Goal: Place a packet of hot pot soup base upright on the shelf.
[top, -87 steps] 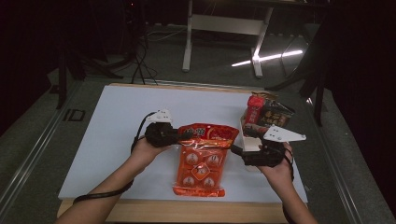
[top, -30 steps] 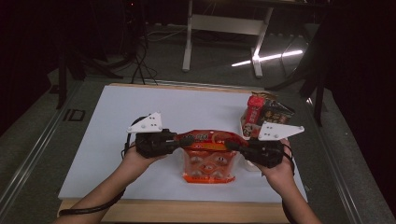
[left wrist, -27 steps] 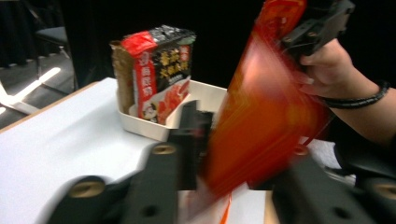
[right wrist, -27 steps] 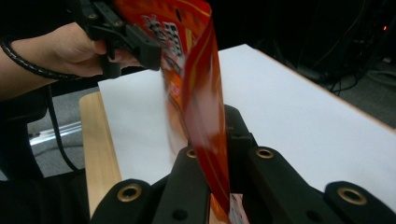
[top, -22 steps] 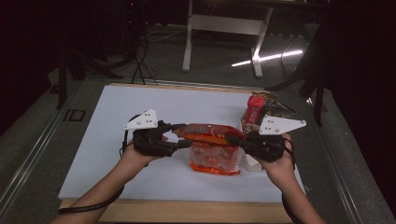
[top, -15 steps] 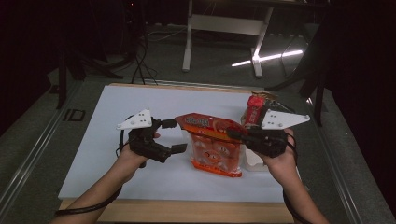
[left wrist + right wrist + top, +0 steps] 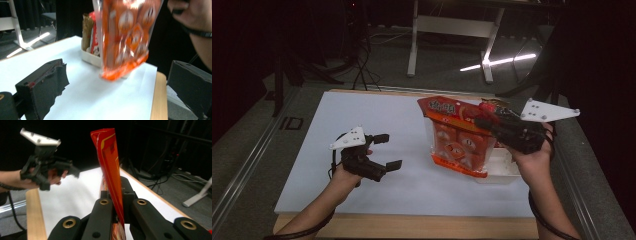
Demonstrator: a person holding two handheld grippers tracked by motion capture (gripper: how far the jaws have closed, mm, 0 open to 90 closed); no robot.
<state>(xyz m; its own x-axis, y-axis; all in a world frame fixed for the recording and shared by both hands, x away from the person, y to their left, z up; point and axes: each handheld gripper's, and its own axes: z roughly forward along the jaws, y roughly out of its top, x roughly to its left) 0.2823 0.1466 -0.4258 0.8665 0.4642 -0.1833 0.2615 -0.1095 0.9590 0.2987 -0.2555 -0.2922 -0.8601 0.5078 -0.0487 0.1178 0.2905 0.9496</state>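
Note:
An orange snack bag (image 7: 457, 137) with round printed pieces hangs in the air over the right side of the table. My right gripper (image 7: 484, 122) is shut on its red top edge, and the right gripper view has the flat bag (image 7: 108, 157) standing upright between the pressed jaws. My left gripper (image 7: 391, 151) is low over the white table at the left. Its jaws have just been opening and now stand wide apart with nothing between them. The left gripper view looks past them at the bag (image 7: 125, 37) hanging farther off.
A white tray (image 7: 504, 170) with other snack packs (image 7: 87, 30) sits under and behind the bag at the table's right edge. The white table top (image 7: 362, 115) ends in a wooden front edge (image 7: 412, 225). Dark floor, cables and a table frame lie beyond.
Both grippers held the bag by its ends. The left one has let go, opened, and moved left and down. The right one has lifted the bag, which now hangs from it.

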